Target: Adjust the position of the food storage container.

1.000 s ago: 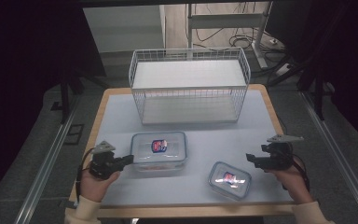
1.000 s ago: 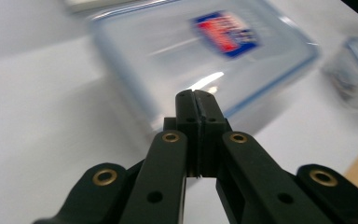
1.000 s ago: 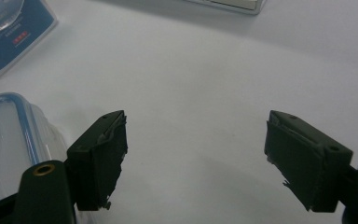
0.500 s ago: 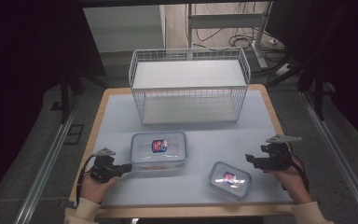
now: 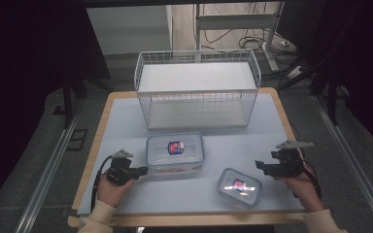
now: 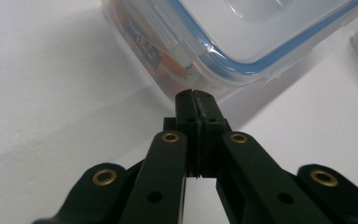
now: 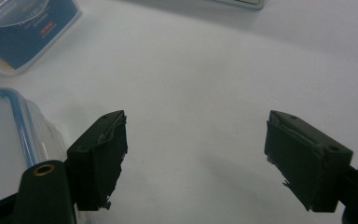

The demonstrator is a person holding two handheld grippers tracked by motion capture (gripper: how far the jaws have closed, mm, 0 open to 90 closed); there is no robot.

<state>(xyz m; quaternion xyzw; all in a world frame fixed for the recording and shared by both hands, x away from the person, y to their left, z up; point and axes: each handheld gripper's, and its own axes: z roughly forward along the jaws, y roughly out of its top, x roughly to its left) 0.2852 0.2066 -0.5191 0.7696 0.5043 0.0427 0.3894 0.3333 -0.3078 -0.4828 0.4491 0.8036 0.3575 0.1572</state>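
Observation:
A large clear lidded container (image 5: 175, 150) with a blue seal sits mid-table; food packets show through it. A smaller lidded container (image 5: 239, 186) lies near the front edge to its right. My left gripper (image 5: 144, 171) is shut with nothing in it, its tips at the large container's left wall. In the left gripper view the closed tips (image 6: 196, 95) meet the large container (image 6: 242, 37) just under its side latch. My right gripper (image 5: 260, 165) stands open just right of the small container. In the right gripper view the small container (image 7: 4, 135) lies beside the left finger of my right gripper (image 7: 196, 149).
A white wire basket (image 5: 197, 87) stands at the back of the table, open at the top. Bare table (image 5: 126, 121) lies between the basket and the containers. The table's front edge runs just below both hands.
My left gripper has dropped lower and edged right, up to the large container's side. The right gripper has barely moved. Both containers are in the same place.

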